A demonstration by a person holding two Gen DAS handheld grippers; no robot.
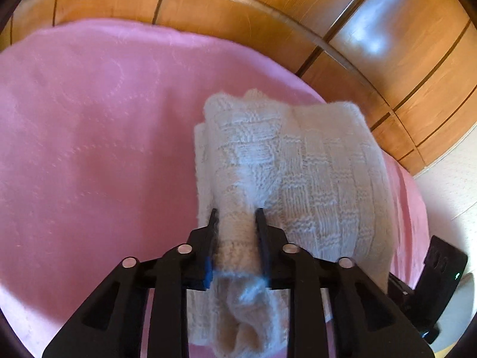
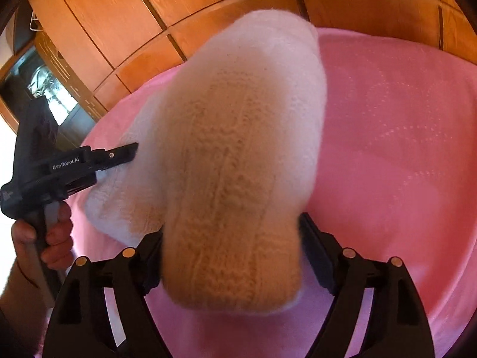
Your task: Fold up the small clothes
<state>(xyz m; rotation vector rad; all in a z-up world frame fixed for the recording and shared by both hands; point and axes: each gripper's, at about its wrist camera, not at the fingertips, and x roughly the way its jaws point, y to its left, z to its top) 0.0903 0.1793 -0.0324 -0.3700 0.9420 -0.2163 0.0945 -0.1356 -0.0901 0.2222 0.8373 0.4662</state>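
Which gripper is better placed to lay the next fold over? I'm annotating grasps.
Probably left. The left gripper pinches a narrow band of the cream knitted garment; the right gripper straddles a thick bundle, jaws wide, on the pink blanket.

A soft pink blanket (image 1: 89,137) with faint stitched swirls covers the surface. Right behind the blanket runs a glossy orange-brown wooden panelled wall (image 2: 98,21); a dark glass-fronted cabinet (image 2: 50,98) stands beyond its left corner.

Bare pink blanket (image 1: 89,137) all round the knit bundle (image 1: 298,161); wooden wardrobe (image 1: 387,68) behind.
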